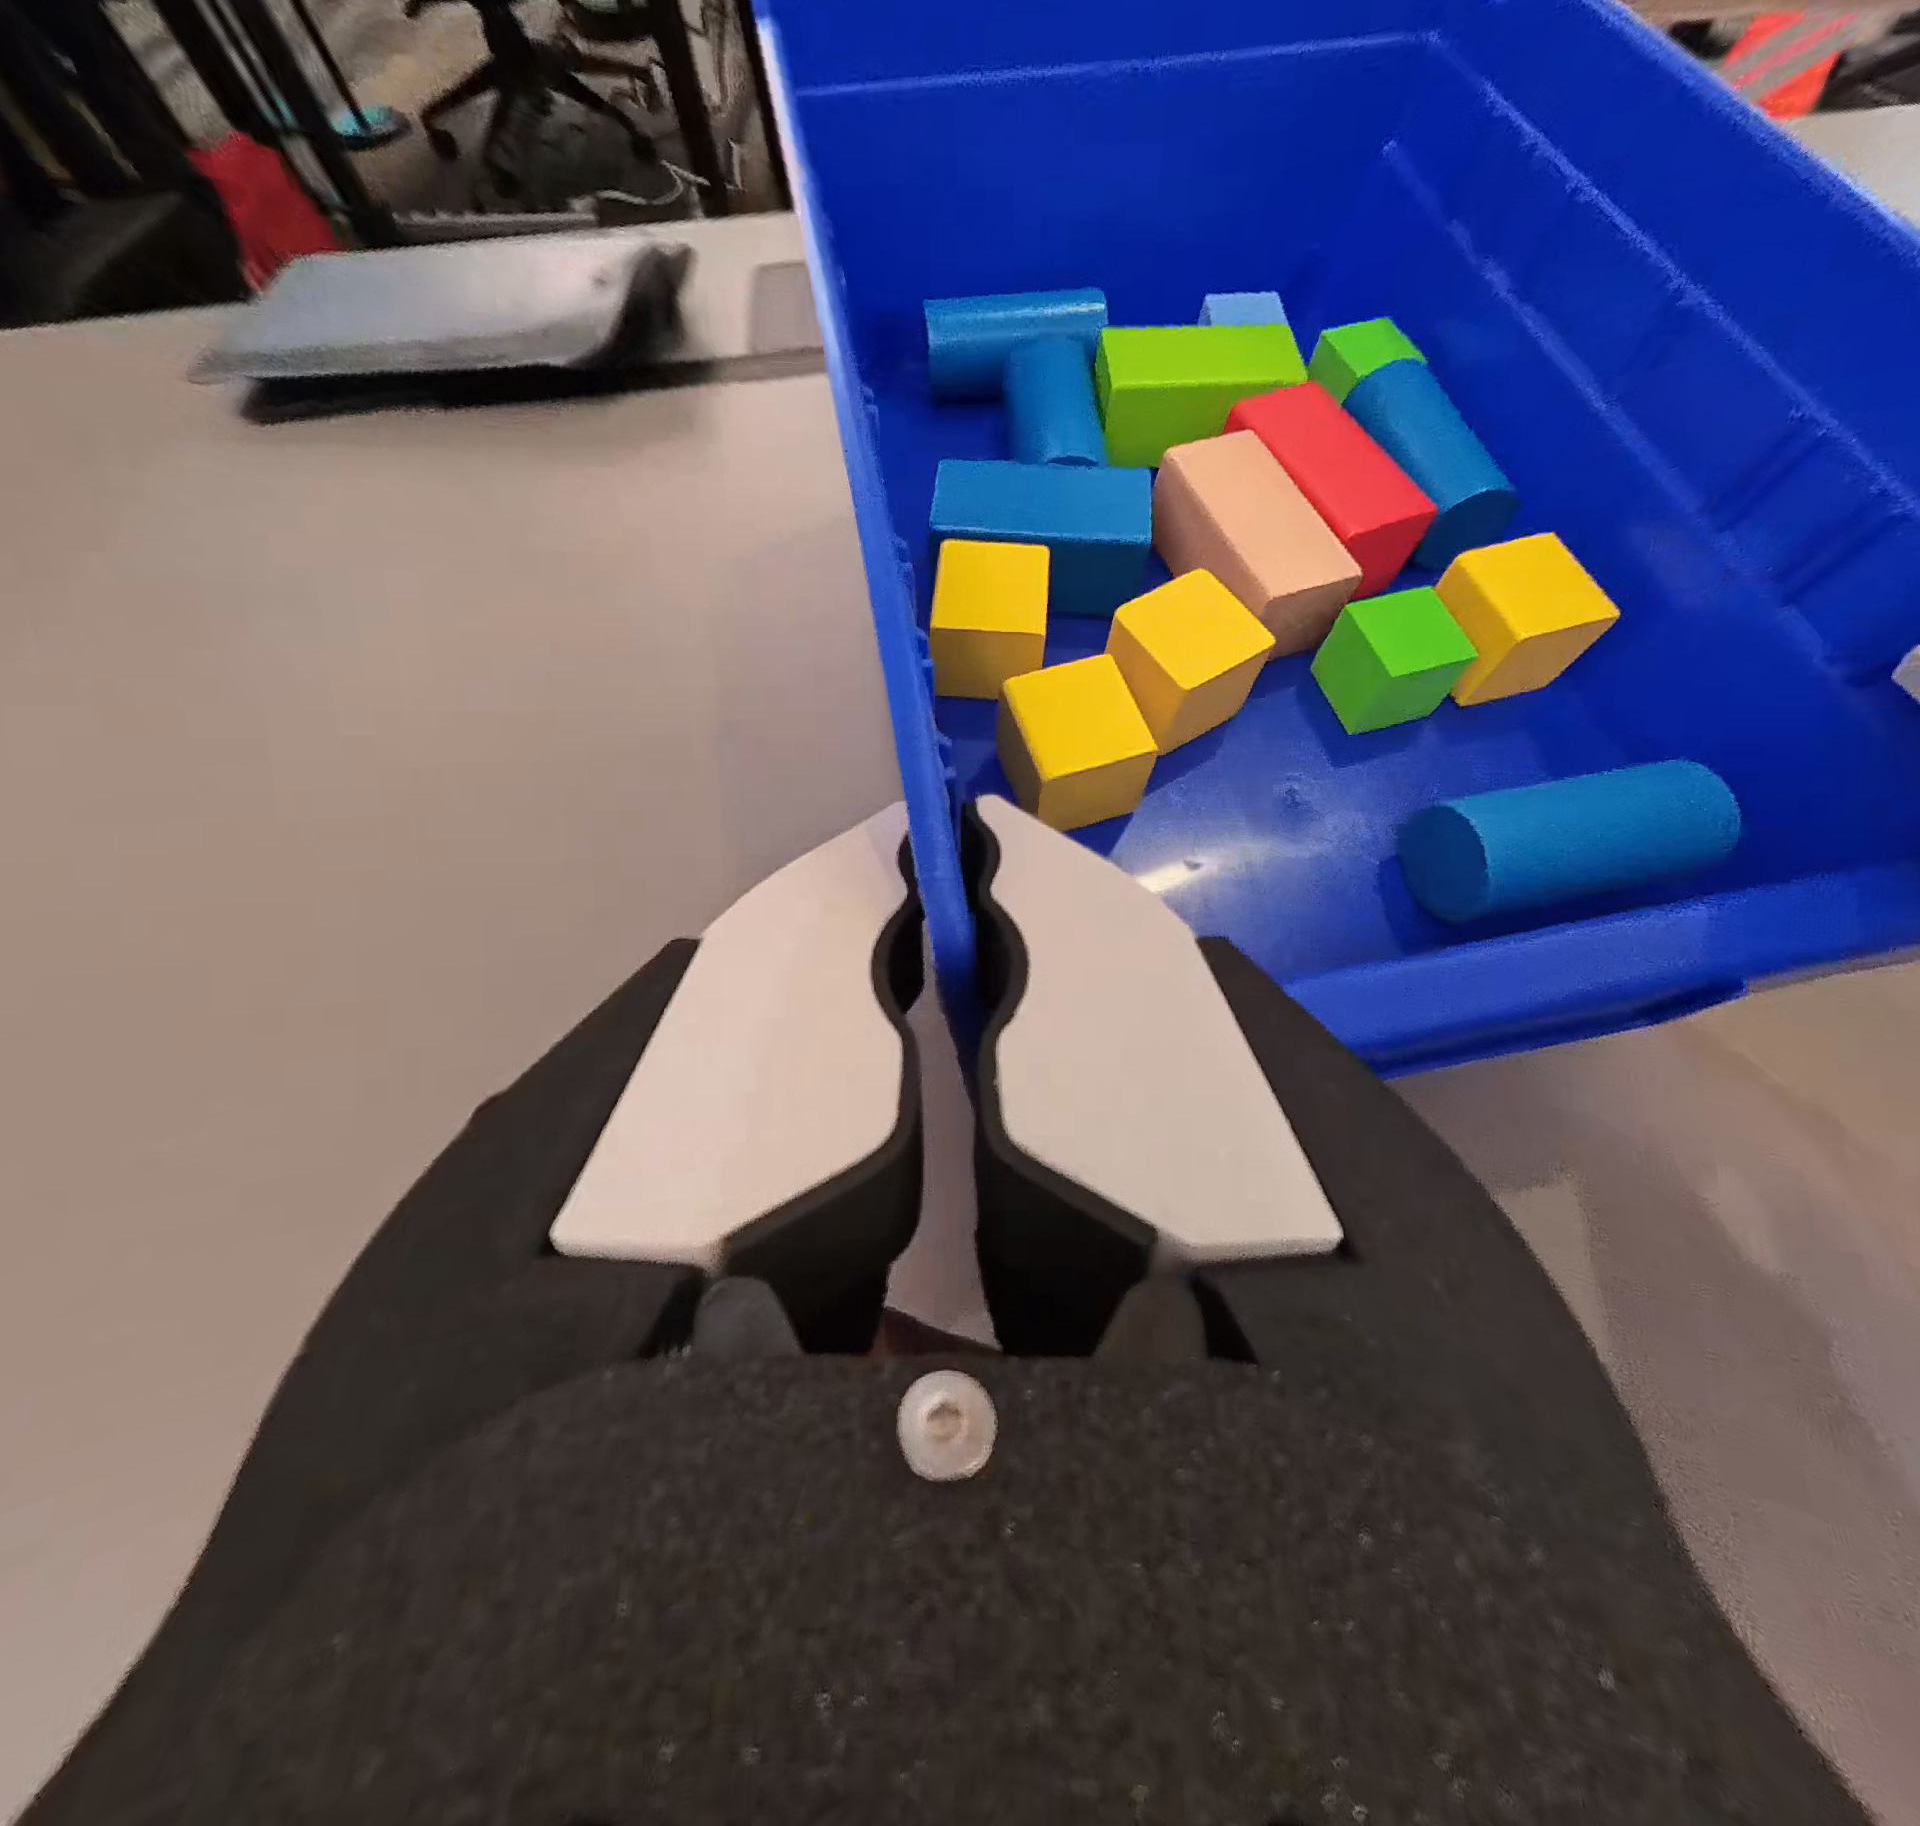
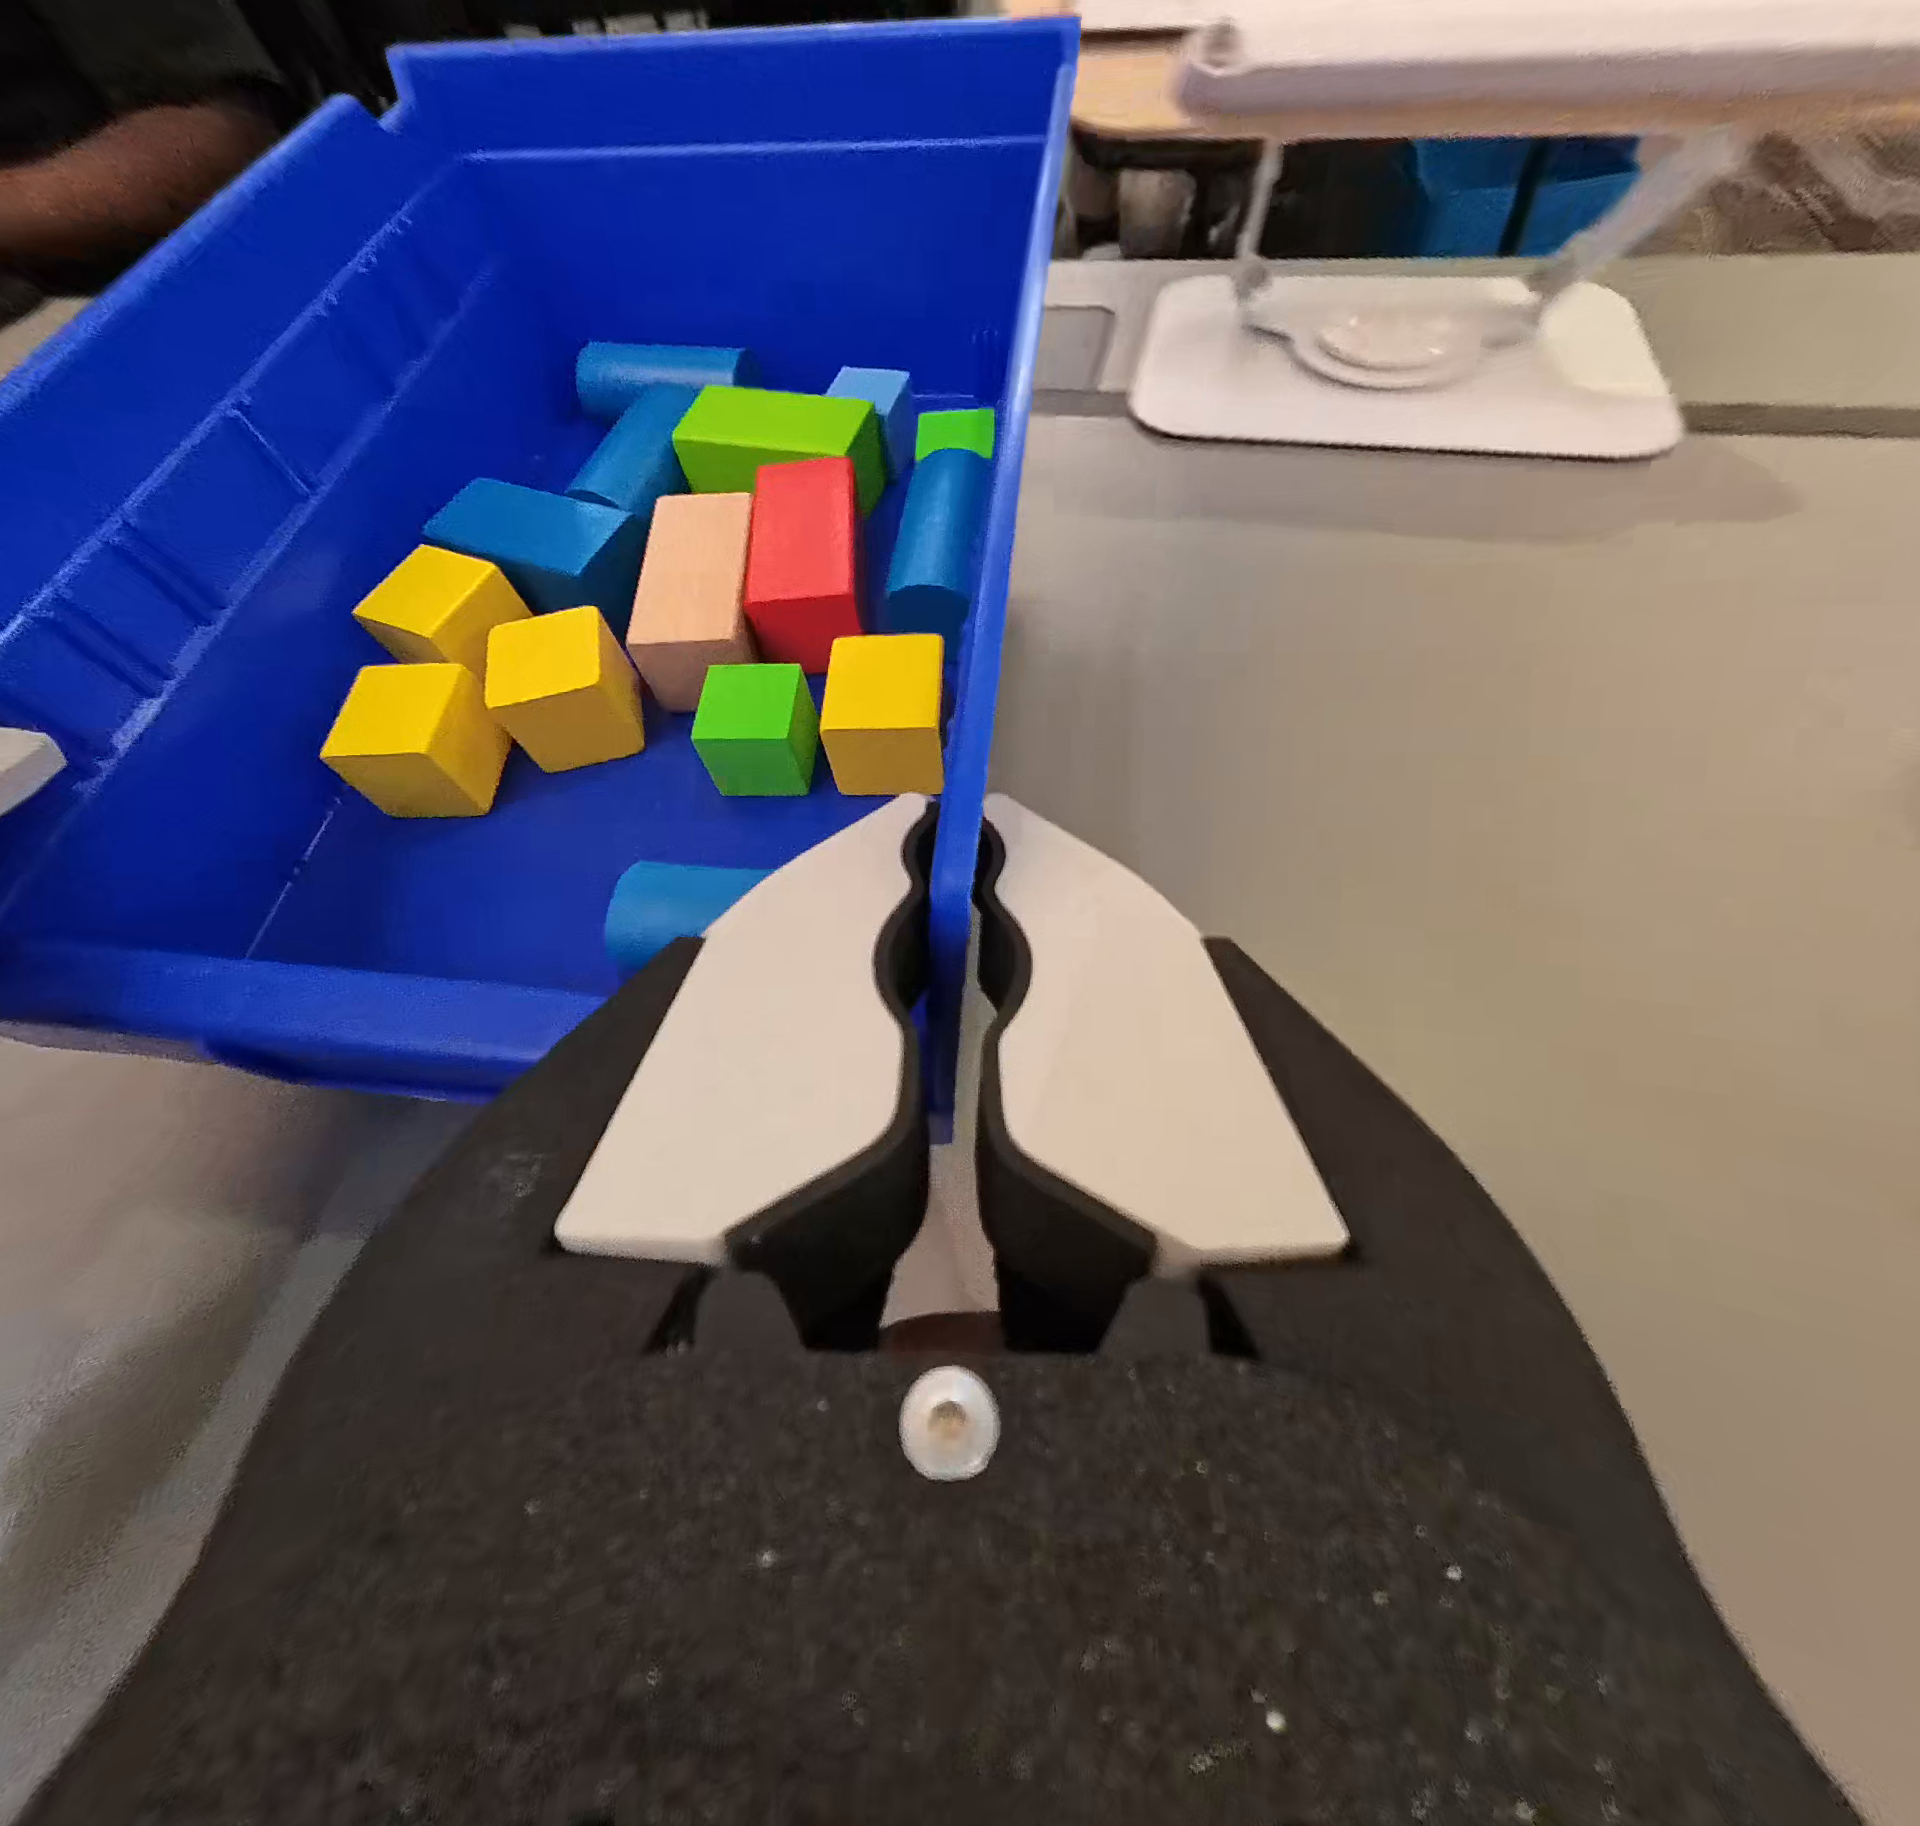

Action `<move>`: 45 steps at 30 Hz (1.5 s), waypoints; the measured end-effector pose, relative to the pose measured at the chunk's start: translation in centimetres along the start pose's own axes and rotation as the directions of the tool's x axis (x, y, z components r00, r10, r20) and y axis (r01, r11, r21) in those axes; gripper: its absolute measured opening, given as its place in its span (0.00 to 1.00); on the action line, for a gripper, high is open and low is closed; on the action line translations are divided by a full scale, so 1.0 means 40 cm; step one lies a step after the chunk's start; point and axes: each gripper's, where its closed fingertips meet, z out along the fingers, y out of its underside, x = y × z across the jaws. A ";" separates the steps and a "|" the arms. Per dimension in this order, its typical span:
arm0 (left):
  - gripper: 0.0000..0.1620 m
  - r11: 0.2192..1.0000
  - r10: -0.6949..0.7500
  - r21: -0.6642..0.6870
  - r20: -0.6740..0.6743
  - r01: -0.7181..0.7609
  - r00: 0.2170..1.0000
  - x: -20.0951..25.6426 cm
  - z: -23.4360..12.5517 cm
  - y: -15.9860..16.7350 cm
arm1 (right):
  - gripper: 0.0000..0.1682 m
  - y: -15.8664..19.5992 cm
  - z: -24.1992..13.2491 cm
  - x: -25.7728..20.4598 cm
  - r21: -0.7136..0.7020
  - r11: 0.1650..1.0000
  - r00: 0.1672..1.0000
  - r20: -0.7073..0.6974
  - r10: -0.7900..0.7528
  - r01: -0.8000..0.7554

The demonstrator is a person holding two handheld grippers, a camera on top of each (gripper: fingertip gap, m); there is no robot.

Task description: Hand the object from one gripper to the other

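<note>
The left gripper (image 1: pixel 943 831) is clamped tight on the left side wall of the blue bin (image 1: pixel 1558 249), and the right gripper (image 2: pixel 945 826) is pinched just as tightly on the opposite wall, so the bin hangs between the two, its near end seemingly raised off the grey table (image 1: pixel 416 737). Both grippers reach forward along the walls near the front corners, fingers vertical astride the rims. With the load shared, I judge the handover calls for one side to take the full weight before the other lets go, keeping the bin level so the coloured blocks (image 1: pixel 1299 529) and the loose blue cylinder (image 1: pixel 1569 836) do not slide. Beyond, a white stand (image 2: pixel 1403 374) sits well clear.
</note>
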 end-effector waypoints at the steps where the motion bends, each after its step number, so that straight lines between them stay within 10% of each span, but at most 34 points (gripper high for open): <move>1: 0.02 1.000 0.002 0.012 0.000 -0.002 1.000 -0.036 0.005 -0.001 | 0.02 -0.003 0.017 -0.035 0.000 1.000 1.000 0.004 -0.006 0.006; 14: 0.03 0.993 -0.118 -0.013 -0.051 0.117 0.992 -0.128 0.082 0.035 | 0.06 0.040 0.098 -0.123 -0.084 0.996 0.998 0.057 -0.012 0.017; 19: 0.33 0.993 -0.090 0.074 0.027 0.087 0.996 -0.127 -0.030 -0.065 | 0.08 0.001 -0.051 -0.119 -0.095 0.995 0.921 0.389 0.012 0.027; 22: 0.33 0.989 -0.096 0.113 -0.017 0.097 0.995 -0.050 -0.088 -0.099 | 0.16 -0.048 -0.155 0.018 0.011 0.997 0.895 0.441 -0.073 0.076; 33: 0.27 0.988 -0.058 0.135 -0.151 0.079 0.987 0.249 -0.101 0.023 | 0.18 0.033 -0.410 0.917 0.164 0.983 0.981 -0.184 -0.056 0.087; 45: 0.26 0.997 -0.010 0.077 -0.170 0.024 0.985 0.267 -0.068 0.074 | 0.17 0.084 -0.421 0.966 0.105 0.994 0.975 -0.222 -0.001 0.025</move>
